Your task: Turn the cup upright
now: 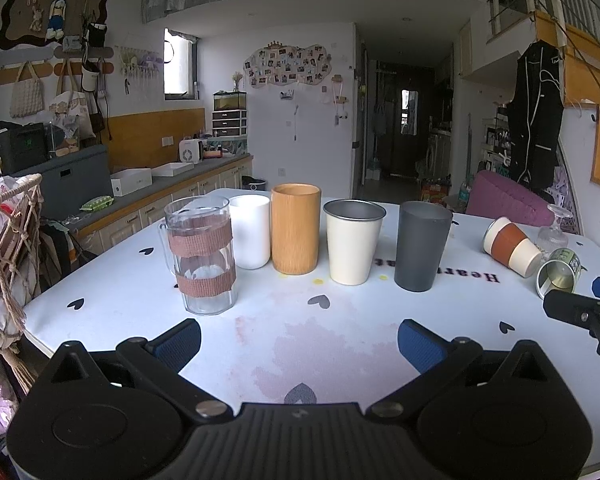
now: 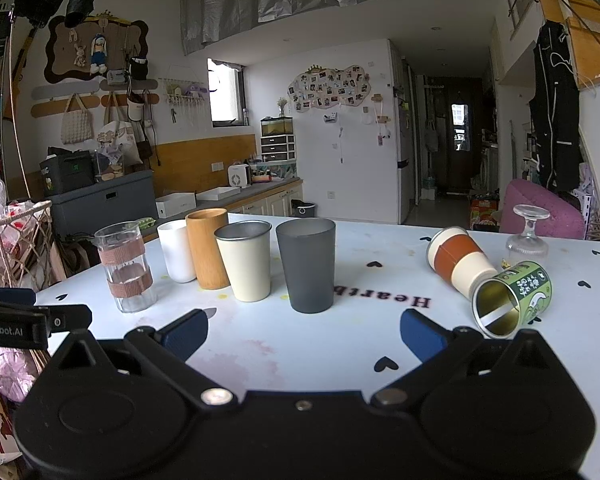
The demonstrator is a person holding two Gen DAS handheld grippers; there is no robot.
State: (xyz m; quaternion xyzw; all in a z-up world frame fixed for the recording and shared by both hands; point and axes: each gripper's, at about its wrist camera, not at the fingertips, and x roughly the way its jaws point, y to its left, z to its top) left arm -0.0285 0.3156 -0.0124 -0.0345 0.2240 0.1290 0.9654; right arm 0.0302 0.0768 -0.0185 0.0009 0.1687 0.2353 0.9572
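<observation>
A cream cup with an orange-brown sleeve (image 2: 462, 266) lies on its side at the right of the table; it also shows in the left wrist view (image 1: 512, 245). A green tin cup (image 2: 512, 300) lies on its side just in front of it, its mouth toward me, and shows in the left wrist view (image 1: 559, 271). A glass goblet (image 2: 528, 232) stands upside down behind them. My right gripper (image 2: 304, 330) is open and empty, low over the table, left of the tin. My left gripper (image 1: 300, 340) is open and empty in front of the upright row.
A row of upright cups stands across the table (image 2: 360, 344): taped glass (image 2: 125, 268), white cup (image 2: 176, 250), wooden cup (image 2: 209, 248), cream metal cup (image 2: 245, 260), grey cup (image 2: 308, 264). A rope basket (image 1: 4, 240) hangs off the left edge. A pink chair (image 2: 544, 210) is behind.
</observation>
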